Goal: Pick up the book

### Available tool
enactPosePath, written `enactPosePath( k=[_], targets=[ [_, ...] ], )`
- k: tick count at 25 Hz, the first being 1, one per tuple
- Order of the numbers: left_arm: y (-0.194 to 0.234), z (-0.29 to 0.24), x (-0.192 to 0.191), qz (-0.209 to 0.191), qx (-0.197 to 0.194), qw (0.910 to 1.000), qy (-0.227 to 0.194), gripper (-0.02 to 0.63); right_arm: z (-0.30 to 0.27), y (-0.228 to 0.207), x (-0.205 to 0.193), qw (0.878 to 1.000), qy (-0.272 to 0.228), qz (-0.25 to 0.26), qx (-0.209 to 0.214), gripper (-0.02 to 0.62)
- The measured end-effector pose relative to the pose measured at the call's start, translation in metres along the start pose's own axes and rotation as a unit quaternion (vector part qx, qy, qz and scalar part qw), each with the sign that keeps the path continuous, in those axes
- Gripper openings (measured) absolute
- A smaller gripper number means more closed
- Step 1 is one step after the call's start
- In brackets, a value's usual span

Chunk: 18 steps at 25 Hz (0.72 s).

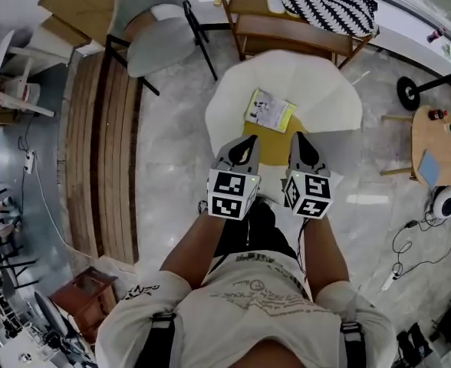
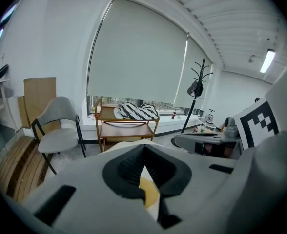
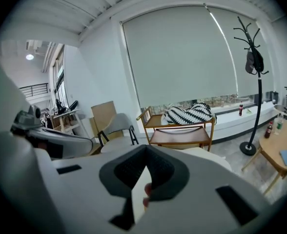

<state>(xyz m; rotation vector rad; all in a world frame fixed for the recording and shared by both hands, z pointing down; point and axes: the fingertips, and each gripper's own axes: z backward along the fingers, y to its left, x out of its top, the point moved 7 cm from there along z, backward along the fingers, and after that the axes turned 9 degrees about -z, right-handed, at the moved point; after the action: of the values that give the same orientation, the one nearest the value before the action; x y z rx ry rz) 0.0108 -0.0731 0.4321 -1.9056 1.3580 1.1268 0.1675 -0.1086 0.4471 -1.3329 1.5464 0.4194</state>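
Just short of the book (image 1: 270,110) on white seat (image 1: 325,90), L gripper (image 1: 248,144) & R gripper (image 1: 301,140) hover side by side, jaws closed, empty.

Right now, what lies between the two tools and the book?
Head view: only a yellow pad on the white surface separates the left tool and right tool from the book.

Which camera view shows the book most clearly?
The head view: the book lies flat and uncovered on the white surface, beyond the left gripper and right gripper. Neither gripper view shows it; each gripper's own body fills the lower picture.
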Motion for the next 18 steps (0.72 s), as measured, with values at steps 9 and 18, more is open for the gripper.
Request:
enactPosePath(
  k=[9,18],
  targets=[
    [0.034,-0.053,-0.059,0.037,-0.024,0.9989,0.014,0.012,-0.060,0.000,-0.047,0.998,0.004,0.069,-0.009,0.026],
    [0.080,-0.117,-0.109,0.034,-0.045,0.9981,0.025,0.011,-0.139,-0.008,-0.094,0.997,0.043,0.067,-0.019,0.026]
  ],
)
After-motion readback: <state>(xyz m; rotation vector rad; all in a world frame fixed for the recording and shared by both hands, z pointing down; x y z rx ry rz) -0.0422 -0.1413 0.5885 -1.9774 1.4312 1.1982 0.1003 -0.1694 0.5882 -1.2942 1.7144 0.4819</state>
